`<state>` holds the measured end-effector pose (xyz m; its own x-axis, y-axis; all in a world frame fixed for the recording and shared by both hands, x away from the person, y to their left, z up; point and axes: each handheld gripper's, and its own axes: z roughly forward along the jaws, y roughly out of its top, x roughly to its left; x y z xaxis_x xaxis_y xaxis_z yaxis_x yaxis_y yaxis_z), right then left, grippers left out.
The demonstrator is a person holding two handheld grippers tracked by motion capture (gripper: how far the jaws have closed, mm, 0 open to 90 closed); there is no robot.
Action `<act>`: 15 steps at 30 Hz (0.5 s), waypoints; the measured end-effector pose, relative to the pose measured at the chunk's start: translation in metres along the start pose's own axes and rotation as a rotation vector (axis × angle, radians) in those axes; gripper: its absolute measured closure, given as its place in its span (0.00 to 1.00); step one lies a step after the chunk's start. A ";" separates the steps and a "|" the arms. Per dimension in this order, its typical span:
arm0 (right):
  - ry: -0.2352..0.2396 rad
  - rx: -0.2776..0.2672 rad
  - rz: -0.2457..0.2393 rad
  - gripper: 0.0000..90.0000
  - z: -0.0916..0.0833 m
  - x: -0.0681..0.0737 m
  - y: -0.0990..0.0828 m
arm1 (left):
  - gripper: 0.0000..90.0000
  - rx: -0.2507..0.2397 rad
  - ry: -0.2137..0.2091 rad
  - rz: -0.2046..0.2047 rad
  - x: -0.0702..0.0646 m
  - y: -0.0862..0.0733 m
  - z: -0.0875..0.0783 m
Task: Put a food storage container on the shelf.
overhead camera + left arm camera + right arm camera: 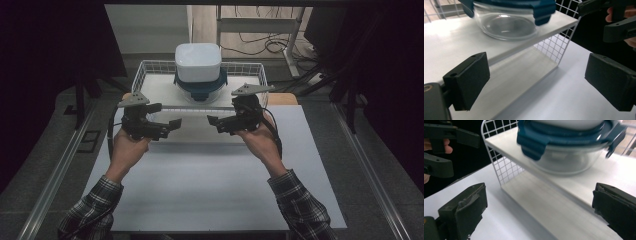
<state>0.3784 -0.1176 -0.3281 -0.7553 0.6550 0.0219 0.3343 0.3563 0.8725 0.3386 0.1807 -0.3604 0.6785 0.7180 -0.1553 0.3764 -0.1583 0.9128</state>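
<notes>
Both grippers, left (170,126) and right (216,123), hover with jaws spread just before the basket (145,70), where the bowl (199,86) sits. Risky: clipping the wire rim could shove everything.

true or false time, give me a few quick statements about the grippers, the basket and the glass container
1. Both grippers, left gripper and right gripper, hang with jaws apart, holding nothing. True.
2. The glass container has a red lid. False: its clip-on lid is blue.
3. A white box sits on top of the container. True.
4. The container stands on the table in front of the wire basket. False: it stands on a white shelf inside the basket.
</notes>
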 end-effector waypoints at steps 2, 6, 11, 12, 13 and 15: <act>0.005 0.004 -0.005 0.00 -0.001 0.002 -0.006 | 0.05 0.005 -0.009 0.010 -0.003 -0.006 0.002; 0.009 0.005 -0.008 0.00 -0.003 0.003 -0.016 | 0.03 0.020 0.007 0.046 -0.010 -0.015 0.004; 0.014 -0.005 -0.003 0.00 -0.007 0.005 -0.027 | 0.02 0.028 0.003 0.052 -0.017 -0.026 0.006; 0.009 -0.007 -0.003 0.00 -0.008 0.006 -0.029 | 0.02 0.031 0.001 0.049 -0.018 -0.029 0.006; 0.001 -0.010 -0.006 0.00 -0.009 0.007 -0.031 | 0.02 0.038 -0.002 0.050 -0.019 -0.031 0.007; -0.008 -0.006 -0.014 0.00 -0.009 0.009 -0.037 | 0.02 0.044 -0.002 0.050 -0.022 -0.037 0.009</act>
<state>0.3548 -0.1308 -0.3558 -0.7555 0.6552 0.0062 0.3207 0.3615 0.8755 0.3153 0.1651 -0.3938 0.6984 0.7070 -0.1110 0.3694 -0.2232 0.9021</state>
